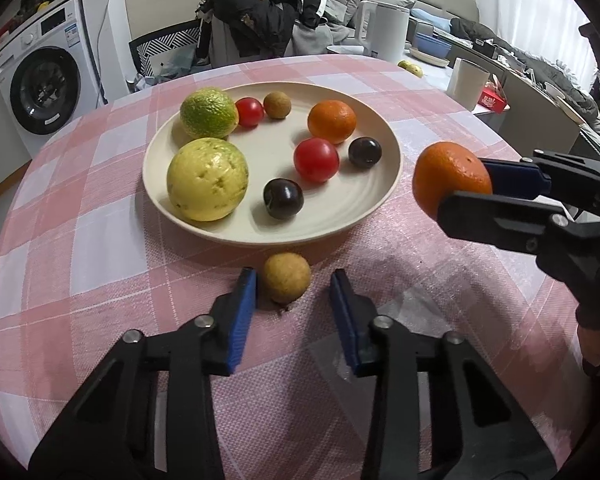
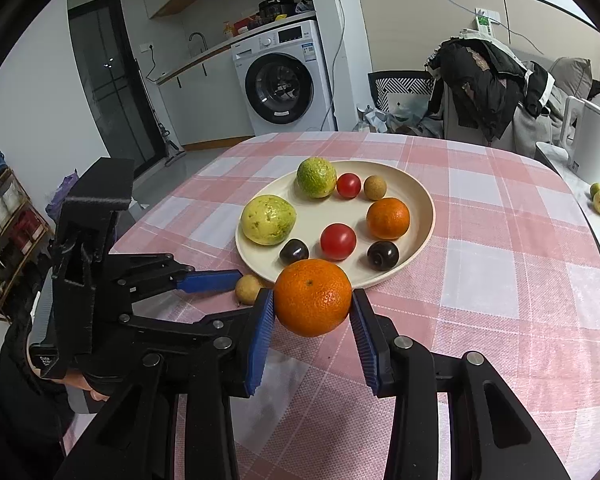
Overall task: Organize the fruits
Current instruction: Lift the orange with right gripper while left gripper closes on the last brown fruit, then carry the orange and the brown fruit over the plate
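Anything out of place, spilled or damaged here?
One small tan round fruit lies on the pink checked tablecloth, off the cream plate, between the left gripper's fingers. Nothing spilled or visibly damaged.

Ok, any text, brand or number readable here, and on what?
Nothing reads in full.
Washer: panel marks and blue sticker, too small to read.
Red box: white marks, blurred.
Tag on left gripper: seems to start "Data", the rest is too small to read.
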{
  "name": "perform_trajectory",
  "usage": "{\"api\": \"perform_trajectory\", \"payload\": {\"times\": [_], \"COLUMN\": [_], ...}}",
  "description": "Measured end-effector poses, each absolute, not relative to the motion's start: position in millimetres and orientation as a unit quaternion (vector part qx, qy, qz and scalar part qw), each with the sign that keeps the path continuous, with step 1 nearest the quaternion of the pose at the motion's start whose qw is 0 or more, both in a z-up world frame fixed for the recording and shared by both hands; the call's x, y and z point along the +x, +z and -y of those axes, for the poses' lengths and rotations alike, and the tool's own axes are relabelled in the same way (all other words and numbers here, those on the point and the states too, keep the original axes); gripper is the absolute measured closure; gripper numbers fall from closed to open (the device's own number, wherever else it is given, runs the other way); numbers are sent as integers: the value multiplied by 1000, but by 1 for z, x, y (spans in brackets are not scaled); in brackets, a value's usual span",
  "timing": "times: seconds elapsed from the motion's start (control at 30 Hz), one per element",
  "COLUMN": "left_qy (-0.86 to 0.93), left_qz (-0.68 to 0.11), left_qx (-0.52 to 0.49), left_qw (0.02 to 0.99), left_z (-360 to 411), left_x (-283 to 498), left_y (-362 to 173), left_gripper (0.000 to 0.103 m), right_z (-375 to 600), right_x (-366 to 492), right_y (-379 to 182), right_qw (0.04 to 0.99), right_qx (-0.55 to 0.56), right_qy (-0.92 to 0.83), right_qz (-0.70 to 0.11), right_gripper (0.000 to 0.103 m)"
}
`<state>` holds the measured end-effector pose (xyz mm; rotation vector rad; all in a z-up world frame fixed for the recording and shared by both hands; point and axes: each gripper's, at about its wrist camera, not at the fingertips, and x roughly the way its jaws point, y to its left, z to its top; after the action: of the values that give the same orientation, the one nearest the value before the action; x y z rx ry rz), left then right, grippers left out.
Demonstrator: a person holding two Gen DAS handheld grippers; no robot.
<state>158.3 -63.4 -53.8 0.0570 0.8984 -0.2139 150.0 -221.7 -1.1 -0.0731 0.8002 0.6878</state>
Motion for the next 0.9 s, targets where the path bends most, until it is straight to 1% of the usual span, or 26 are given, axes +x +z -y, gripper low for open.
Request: {"api": "perform_trajectory", "payload": {"times": [0.1, 0.33, 0.7, 0.9], "left_qy": [-107, -107, -106, -94], "left_qz": [-432, -419, -377, -369], "left_qx": [29, 21, -8, -12], "left_qw": [895, 901, 920, 925], "left_z": [65, 60, 43, 34], "left_x": [159, 153, 132, 132], "left_y": [-54, -48, -19, -10], "left_gripper": [81, 81, 81, 81], "right_z": [222, 224, 229, 231], "right_x": [151, 152, 155, 160], "right_y": [-1, -1, 0, -3], "right_qw": [863, 863, 870, 874], "right_qx": [-32, -26, -12, -10], "right_qy": [329, 330, 319, 306], "right_qz": [-382, -383, -377, -378], "right_gripper": [63, 63, 63, 63]}}
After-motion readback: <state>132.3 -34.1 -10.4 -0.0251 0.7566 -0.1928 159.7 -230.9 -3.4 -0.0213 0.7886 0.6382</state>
